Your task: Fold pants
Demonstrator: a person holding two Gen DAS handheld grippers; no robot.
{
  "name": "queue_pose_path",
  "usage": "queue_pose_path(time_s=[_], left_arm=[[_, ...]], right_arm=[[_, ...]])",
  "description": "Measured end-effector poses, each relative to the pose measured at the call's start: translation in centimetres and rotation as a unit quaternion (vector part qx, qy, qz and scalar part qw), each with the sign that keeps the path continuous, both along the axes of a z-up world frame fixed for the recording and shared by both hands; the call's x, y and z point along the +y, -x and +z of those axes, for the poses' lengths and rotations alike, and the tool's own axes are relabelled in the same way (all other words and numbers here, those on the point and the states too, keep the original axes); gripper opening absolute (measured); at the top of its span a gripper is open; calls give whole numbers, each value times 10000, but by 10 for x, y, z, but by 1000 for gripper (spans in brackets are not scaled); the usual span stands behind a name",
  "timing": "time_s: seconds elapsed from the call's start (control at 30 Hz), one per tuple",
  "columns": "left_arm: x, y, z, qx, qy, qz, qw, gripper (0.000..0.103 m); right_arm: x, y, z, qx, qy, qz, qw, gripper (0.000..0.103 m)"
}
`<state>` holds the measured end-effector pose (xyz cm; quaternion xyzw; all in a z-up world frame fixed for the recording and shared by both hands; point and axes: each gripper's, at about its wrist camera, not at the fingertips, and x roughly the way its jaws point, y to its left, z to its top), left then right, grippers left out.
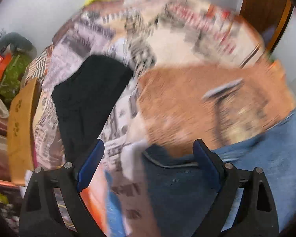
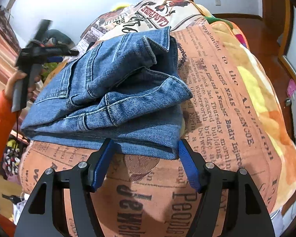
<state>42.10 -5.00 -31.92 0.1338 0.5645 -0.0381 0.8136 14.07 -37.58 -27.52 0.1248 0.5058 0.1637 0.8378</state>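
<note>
Here, one folded pair of jeans (image 2: pixel 108 98), one black garment (image 1: pixel 88 98).

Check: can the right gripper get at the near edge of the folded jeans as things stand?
Probably yes. The right gripper is open, and the near edge of the folded jeans lies right at its fingers with nothing between. The left gripper is off at the far side, clear of that edge.

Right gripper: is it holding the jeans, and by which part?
Nothing is held. The right gripper stands open at the near edge of the folded jeans, pads not pressing the denim.
</note>
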Motion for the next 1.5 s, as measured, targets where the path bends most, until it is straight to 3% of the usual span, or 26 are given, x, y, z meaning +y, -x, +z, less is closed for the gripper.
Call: queue_pose_path(time_s=[0.13,0.33,0.6,0.73,1.07,1.23,1.4,1.5], left_arm=[[7,12,-12,-66,-12,-280,9996,92],[36,31,-9,-74,108,-253,9996,93],[85,106,3,-38,414,345,9985,93],[99,155,7,23,729,617,9954,93],[72,229,22,-135,1129,692,9911,93],[53,242,29,-190,1252,602,9901,91],[37,250,42,-406,1087,246,9929,89],[38,242,53,-460,1190,60,9918,89]], right_arm=[[2,-16,-4,39,216,91,9997,65],[6,-53,-9,25,437,133,9990,66],[40,-103,-5,-244,847,692,9937,66],[49,-113,-8,-189,746,864,9933,66],[38,-70,32,-504,966,818,9907,66],[37,-49,54,-740,912,778,9900,66],[42,-39,65,-896,823,847,9889,66],[47,-39,69,-1006,792,915,9875,66]])
